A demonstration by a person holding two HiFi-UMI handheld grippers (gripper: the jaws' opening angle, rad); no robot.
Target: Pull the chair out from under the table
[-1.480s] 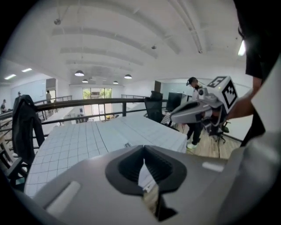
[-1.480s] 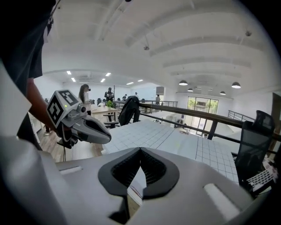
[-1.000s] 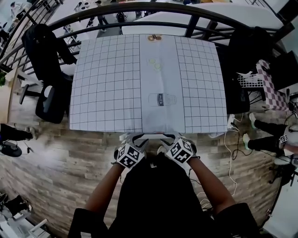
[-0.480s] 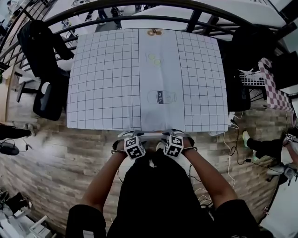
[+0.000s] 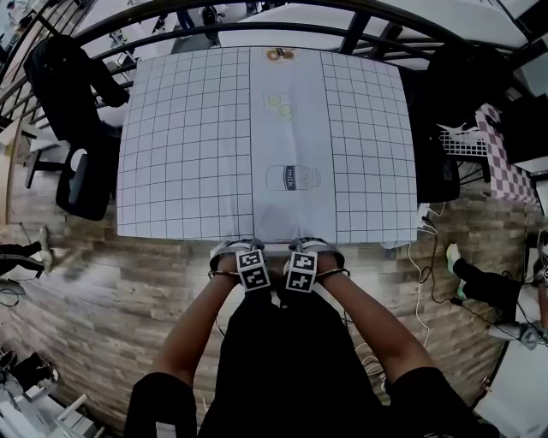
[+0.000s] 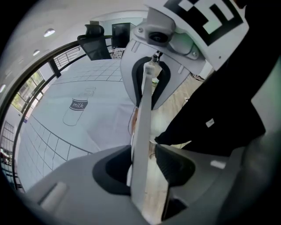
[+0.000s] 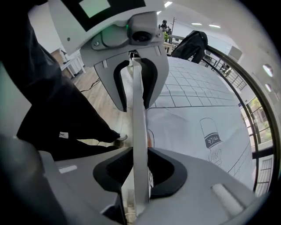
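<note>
The chair shows as a thin white top rail [image 6: 142,114], [image 7: 138,114]; the rest of it is hidden under the table [image 5: 188,154], which has a grid-pattern cloth. In the head view both grippers sit side by side at the table's near edge, pointing steeply down. My left gripper [image 6: 145,162], [image 5: 240,255] straddles the rail. Its jaws are opening, and floor shows between the rail and one pad. My right gripper [image 7: 140,169], [image 5: 306,255] also has the rail between its jaws. They are closing, and a thin gap remains on one side.
The cloth's middle strip carries a milk bottle drawing [image 5: 291,178]. Black office chairs stand at the left [image 5: 81,162] and right [image 5: 445,128] of the table. A curved dark railing [image 5: 257,17] runs behind it. Cables [image 5: 425,257] and a person's legs [image 5: 484,278] lie on the wooden floor at right.
Both grippers have sunk and drawn closer together at the table's near edge. Their marker cubes have rolled to face upward.
</note>
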